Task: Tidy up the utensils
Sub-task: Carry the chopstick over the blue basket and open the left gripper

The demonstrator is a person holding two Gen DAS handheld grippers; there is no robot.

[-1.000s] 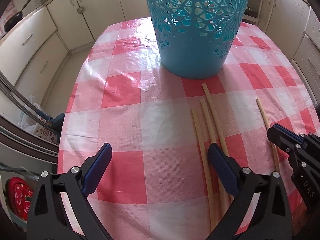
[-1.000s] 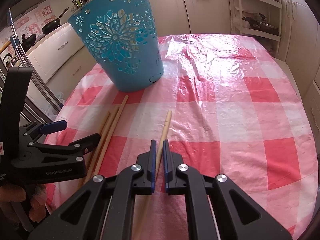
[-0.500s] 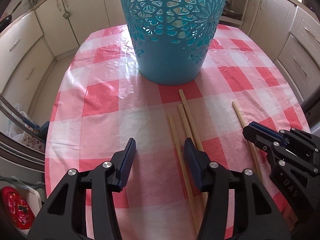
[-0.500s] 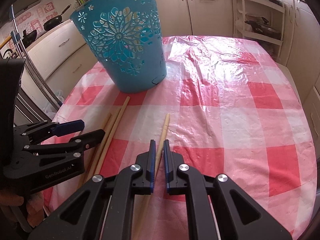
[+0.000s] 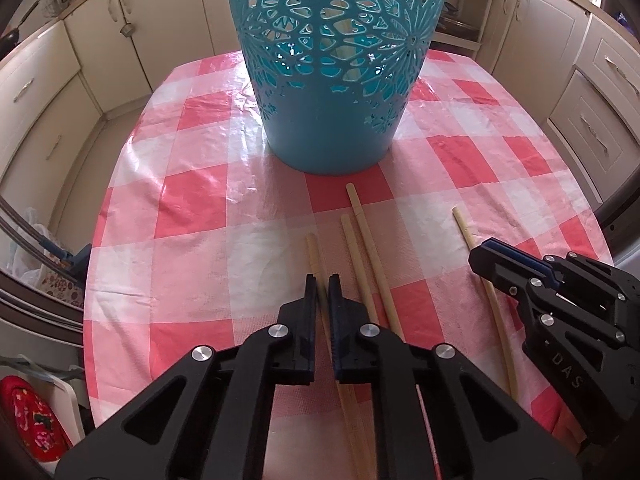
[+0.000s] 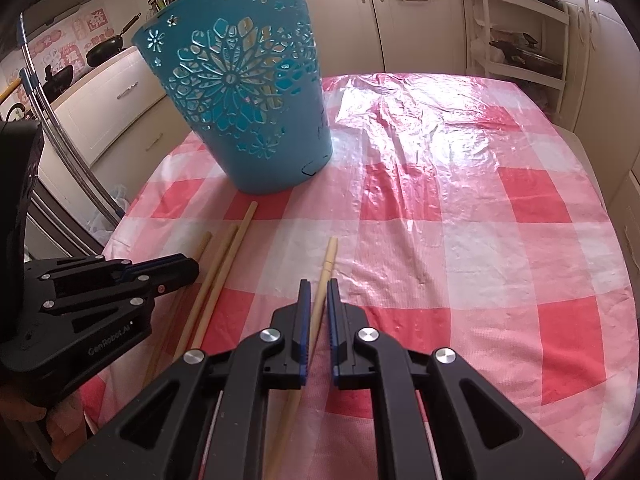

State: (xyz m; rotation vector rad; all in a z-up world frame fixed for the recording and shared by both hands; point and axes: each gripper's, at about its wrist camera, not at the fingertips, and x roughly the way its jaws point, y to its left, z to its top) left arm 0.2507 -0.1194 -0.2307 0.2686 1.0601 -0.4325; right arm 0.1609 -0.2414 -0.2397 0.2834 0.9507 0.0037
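Whereas a second ago the left gripper [image 5: 322, 280] stood wide apart beside the sticks, its fingers have now narrowed onto the leftmost chopstick [image 5: 313, 254], apparently clamped; pickup looks imminent. Right gripper [image 6: 316, 286] unchanged, fingers closed on the lone chopstick [image 6: 329, 254]. Each stick runs from between the fingers toward 12 o'clock. Blue basket [image 5: 334, 80] stands on the table [image 5: 180, 264] at 12 o'clock, beyond the tips.

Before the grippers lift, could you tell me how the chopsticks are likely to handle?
The chopsticks look thin, straight and wooden, so probably stiff and light. Being slender and rounded, they may roll on the glossy tablecloth if nudged.
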